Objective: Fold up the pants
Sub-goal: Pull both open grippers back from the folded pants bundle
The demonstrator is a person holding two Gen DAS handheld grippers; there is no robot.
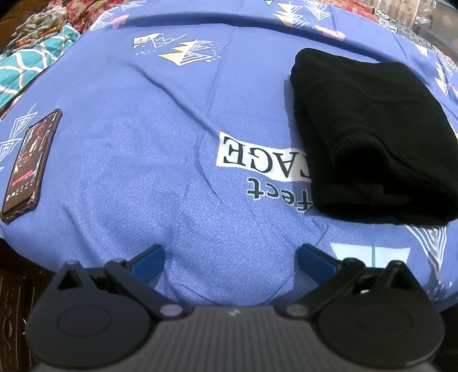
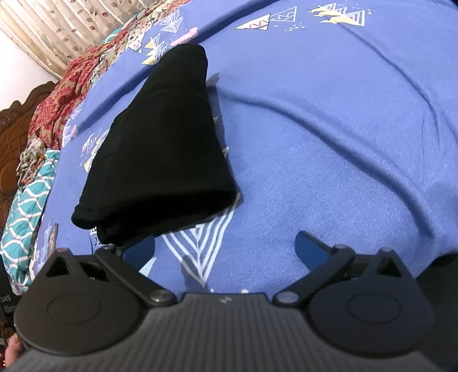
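At my far left a phone (image 1: 30,163) is lying face up on the blue bedspread (image 1: 143,160), its screen glowing, well apart from everything else. Beyond it, at the bed's edge, a teal patterned cloth (image 1: 34,63) and a red floral cloth (image 1: 83,11) are bunching up.

My left claw (image 1: 230,257) is hanging over bare bedspread, pointing steeply down. Its jaws are standing wide and its blue fingertips (image 1: 148,259) are gripping nothing; only the woven blue cloth is showing between them. Just past them a white label printed with black letters (image 1: 252,156) is reading upside down to me.

To the right of that label the pants (image 1: 372,137) are lying as a compact black folded bundle, flat on the bedspread, their near edge covering the end of the label. They are sitting ahead and to the right of my left claw, not touching it.

My right claw (image 2: 226,250) is also gaping wide, holding nothing. In its view the pants (image 2: 160,148) are lying ahead and to the left, the near corner ending just beside my left fingertip (image 2: 143,251); I cannot tell whether they are touching. A white triangle print (image 2: 200,246) is showing between the jaws. Further right, only creased bedspread is stretching away.
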